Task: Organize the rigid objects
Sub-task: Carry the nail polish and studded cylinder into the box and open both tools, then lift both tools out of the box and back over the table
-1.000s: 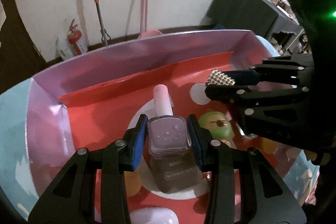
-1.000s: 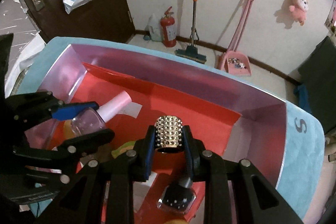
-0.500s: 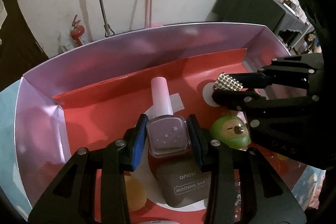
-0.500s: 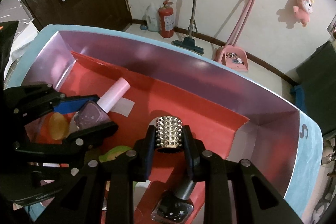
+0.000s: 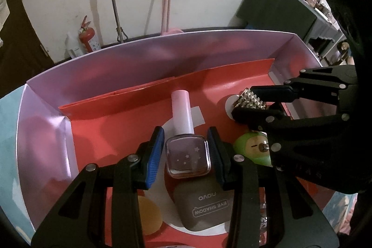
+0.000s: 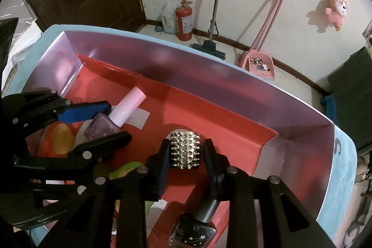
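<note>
A pink-walled box (image 5: 144, 62) with a red floor holds the items. My left gripper (image 5: 186, 152) stands around a purple nail polish bottle (image 5: 187, 155) with a pink cap; small gaps show between the blue pads and the bottle, so it is open. The bottle also shows in the right wrist view (image 6: 104, 127). My right gripper (image 6: 186, 155) stands around a studded silver cylinder (image 6: 185, 152), with gaps at both pads, open. The cylinder shows in the left wrist view (image 5: 252, 101).
On the box floor lie a grey eye shadow case (image 5: 204, 206), a green round toy (image 5: 253, 150), an orange egg shape (image 6: 62, 138) and a dark nail polish bottle (image 6: 195, 231). The box sits on a light blue surface (image 6: 341, 178).
Both grippers have lowered further into the box and opened slightly; the purple bottle and the studded cylinder now rest between loosened pads.
</note>
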Motion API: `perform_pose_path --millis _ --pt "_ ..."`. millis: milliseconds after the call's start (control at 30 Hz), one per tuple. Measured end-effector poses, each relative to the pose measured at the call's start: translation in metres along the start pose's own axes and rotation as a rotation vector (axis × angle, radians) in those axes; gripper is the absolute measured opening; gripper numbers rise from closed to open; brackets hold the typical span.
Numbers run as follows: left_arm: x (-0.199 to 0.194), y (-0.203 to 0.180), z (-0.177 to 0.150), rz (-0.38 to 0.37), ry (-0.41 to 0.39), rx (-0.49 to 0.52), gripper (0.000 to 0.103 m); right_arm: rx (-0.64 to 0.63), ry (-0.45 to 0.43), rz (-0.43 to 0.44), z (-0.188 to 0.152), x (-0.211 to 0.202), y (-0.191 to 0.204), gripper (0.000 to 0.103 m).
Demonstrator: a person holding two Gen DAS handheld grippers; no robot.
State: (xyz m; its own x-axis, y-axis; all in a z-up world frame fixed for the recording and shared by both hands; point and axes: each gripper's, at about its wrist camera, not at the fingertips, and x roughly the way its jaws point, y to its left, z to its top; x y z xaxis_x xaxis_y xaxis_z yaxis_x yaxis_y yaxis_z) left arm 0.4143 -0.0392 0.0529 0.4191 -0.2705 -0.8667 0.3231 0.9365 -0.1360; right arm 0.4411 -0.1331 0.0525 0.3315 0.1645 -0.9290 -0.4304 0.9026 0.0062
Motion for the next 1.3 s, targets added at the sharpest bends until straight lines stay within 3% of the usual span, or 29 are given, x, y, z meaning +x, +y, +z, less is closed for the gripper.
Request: perform_pose_path --millis 500,833,1033,1167,1300 --pt "-0.006 0.002 -0.001 0.015 -0.029 -0.013 0.05 0.015 0.003 0.005 -0.001 -0.002 -0.001 0.038" --pt "-0.015 -0.001 -0.003 0.026 -0.05 -0.011 0.052 0.025 -0.007 0.004 -0.006 -0.01 -0.005 0.043" --pt "-0.035 -0.004 -0.007 0.027 -0.076 -0.021 0.052 0.037 -0.034 -0.005 -0.011 -0.03 -0.005 0.043" --pt "-0.06 -0.007 -0.013 0.034 -0.119 -0.029 0.062 0.044 -0.068 -0.013 -0.019 -0.054 -0.003 0.047" --pt "-0.087 -0.013 -0.023 0.037 -0.157 -0.029 0.065 0.044 -0.112 -0.024 -0.031 -0.086 0.005 0.05"
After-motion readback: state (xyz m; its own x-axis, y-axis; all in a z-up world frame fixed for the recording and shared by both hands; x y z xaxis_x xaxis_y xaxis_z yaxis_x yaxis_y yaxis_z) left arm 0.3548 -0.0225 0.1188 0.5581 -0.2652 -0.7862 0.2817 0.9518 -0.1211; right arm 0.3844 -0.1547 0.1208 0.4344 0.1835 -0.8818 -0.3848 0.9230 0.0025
